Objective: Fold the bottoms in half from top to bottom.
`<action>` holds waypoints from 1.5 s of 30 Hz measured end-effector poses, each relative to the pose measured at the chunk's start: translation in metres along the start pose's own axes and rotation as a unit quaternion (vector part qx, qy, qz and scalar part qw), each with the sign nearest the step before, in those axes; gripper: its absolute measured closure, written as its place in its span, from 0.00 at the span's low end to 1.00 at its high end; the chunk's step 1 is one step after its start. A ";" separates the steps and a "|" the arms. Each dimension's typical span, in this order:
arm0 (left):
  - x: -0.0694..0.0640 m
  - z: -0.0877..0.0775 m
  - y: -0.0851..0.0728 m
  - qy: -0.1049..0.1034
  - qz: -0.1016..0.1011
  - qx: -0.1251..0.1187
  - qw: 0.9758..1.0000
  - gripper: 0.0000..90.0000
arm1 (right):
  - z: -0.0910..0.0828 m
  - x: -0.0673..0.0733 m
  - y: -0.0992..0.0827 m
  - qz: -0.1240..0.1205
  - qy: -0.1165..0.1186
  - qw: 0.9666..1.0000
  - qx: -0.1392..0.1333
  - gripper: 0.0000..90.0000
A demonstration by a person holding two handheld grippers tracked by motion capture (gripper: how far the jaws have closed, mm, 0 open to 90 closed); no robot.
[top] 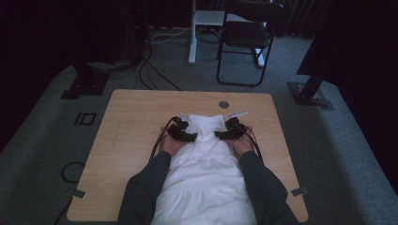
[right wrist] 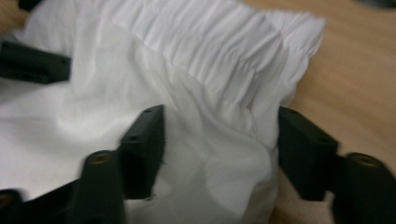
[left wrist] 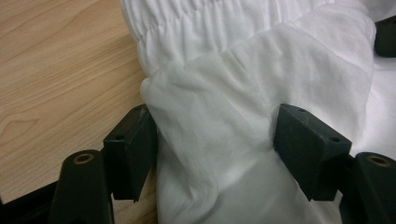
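Observation:
A white garment (top: pixel 206 159) with a gathered elastic waistband lies on the wooden table (top: pixel 136 122), running from mid-table back to the near edge between the person's forearms. My left gripper (top: pixel 187 135) rests at the garment's left side near the waistband. In the left gripper view a raised fold of the cloth (left wrist: pixel 224 116) stands between my left gripper's (left wrist: pixel 215 126) wide jaws. My right gripper (top: pixel 226 133) rests at the garment's right side. Its jaws (right wrist: pixel 222 128) stand wide around the cloth's edge (right wrist: pixel 205 140) below the gathers, without pinching it.
A round cable hole (top: pixel 224 104) and a white tag (top: pixel 239 114) lie just beyond the waistband. Bare wood stretches left and right of the garment. On the carpet beyond the table stand a black folding chair (top: pixel 246 37), cables (top: pixel 150 70) and dark stand bases (top: pixel 312 93).

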State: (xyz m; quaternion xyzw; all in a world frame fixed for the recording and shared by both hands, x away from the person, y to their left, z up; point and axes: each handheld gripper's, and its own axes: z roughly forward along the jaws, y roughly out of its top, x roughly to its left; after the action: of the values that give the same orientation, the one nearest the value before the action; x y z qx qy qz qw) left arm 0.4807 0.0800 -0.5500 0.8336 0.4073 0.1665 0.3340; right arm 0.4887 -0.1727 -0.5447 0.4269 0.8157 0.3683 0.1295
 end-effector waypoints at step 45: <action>0.020 -0.109 0.105 -0.014 0.021 -0.141 0.990 0.91 | -0.088 0.006 0.095 -0.032 -0.027 0.988 -0.147 0.92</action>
State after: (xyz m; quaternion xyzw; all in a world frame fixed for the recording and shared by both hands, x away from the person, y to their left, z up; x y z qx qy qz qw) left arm 0.4930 0.0947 -0.3984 0.7889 0.3571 0.2174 0.4503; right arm 0.4962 -0.1766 -0.4148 0.3863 0.7624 0.4682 0.2246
